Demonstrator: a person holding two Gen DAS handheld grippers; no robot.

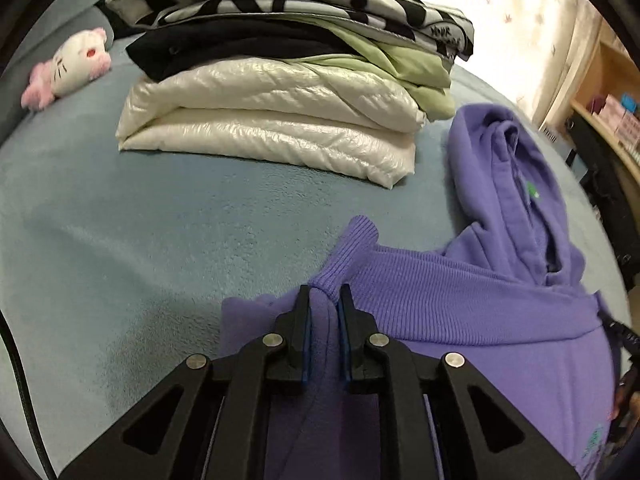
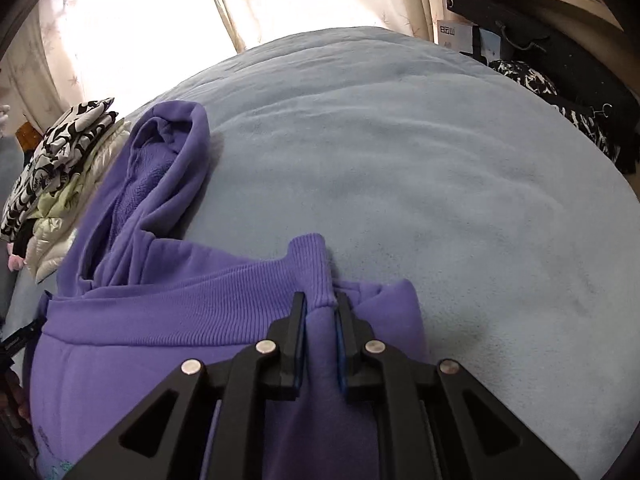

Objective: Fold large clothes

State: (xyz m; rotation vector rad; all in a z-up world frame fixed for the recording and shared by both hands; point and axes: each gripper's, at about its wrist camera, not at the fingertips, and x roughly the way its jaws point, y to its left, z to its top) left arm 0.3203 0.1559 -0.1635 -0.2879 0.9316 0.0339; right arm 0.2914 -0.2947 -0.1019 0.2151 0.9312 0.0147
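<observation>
A purple hoodie (image 1: 460,304) lies on the light blue bed (image 1: 160,232), its hood (image 1: 504,168) spread toward the far side. My left gripper (image 1: 325,294) is shut on the left corner of the hoodie's ribbed hem, folded up toward the hood. My right gripper (image 2: 321,300) is shut on the right corner of the same ribbed hem (image 2: 200,304). The hoodie (image 2: 120,360) fills the lower left of the right wrist view, with its hood (image 2: 160,168) beyond. The ribbed band stretches between both grippers.
A stack of folded clothes (image 1: 280,92) sits at the far side of the bed: white puffer, green, black and black-and-white garments. A pink-and-white plush toy (image 1: 76,68) lies left of it. Shelves (image 1: 608,112) and dark bags (image 2: 560,80) stand beside the bed (image 2: 440,184).
</observation>
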